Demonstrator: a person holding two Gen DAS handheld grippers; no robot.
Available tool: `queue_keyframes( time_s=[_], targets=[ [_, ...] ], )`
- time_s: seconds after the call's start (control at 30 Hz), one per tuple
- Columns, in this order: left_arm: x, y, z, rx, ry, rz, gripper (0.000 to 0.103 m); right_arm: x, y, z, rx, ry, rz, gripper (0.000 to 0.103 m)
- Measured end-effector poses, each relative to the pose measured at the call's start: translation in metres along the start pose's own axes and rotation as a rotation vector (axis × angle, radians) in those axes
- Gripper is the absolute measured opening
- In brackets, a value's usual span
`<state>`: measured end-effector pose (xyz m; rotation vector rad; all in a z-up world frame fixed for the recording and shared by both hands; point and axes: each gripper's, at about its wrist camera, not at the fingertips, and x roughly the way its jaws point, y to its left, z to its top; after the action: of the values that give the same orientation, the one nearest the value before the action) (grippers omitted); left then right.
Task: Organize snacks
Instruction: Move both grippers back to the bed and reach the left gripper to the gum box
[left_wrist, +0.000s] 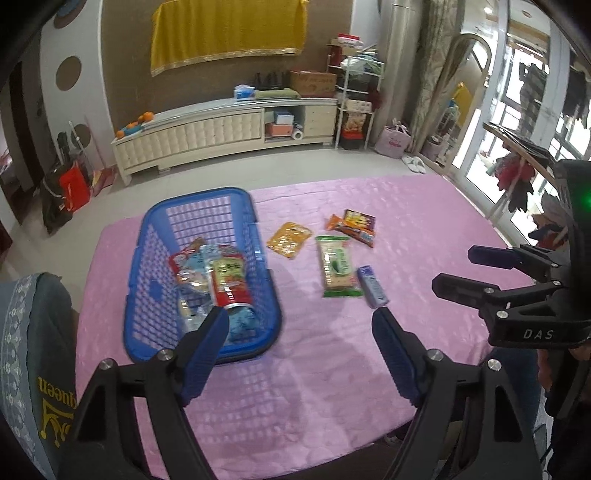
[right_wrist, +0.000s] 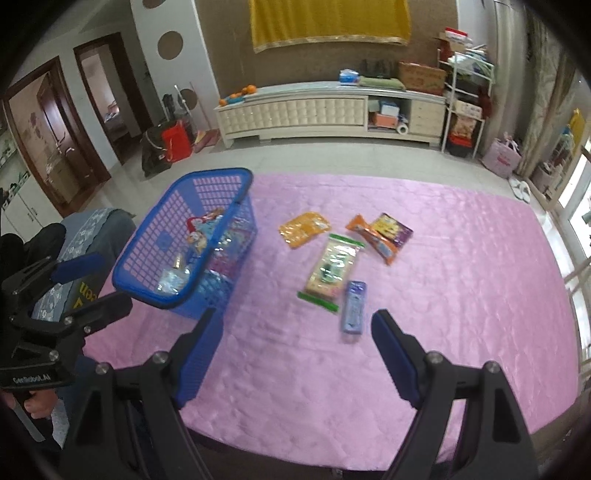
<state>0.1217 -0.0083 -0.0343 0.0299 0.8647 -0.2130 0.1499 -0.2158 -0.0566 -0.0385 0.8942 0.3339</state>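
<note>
both tongs spread, nothing between them. blue basket (left_wrist: 207, 273) already holds several packs; five lie loose on the pink surface (right_wrist: 461, 295). i'd take the purple pack (right_wrist: 354, 307) next with right tongs (right_wrist: 291, 325): nearest, grip across narrow width.

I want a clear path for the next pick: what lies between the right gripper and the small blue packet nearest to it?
Only bare pink cloth. In the right wrist view, the small blue packet lies just beyond the open right gripper, with nothing between.
</note>
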Motion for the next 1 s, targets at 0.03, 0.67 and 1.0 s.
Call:
queue_keyframes(
  time_s=[0.03, 0.67, 1.0],
  targets=[
    [0.001, -0.004, 0.000, 0.004, 0.001, -0.001, 0.078, -0.002, -0.004, -0.003, 0.002, -0.005, -0.011, 0.086],
    [0.099, -0.083, 0.016, 0.021, 0.125, -0.043, 0.078, 0.028, -0.112, -0.034, 0.088, 0.027, -0.082, 0.086],
    [0.173, -0.106, 0.017, 0.028, 0.240, -0.048, 0.078, 0.076, -0.154, -0.040, 0.114, 0.095, -0.107, 0.085]
  ],
)
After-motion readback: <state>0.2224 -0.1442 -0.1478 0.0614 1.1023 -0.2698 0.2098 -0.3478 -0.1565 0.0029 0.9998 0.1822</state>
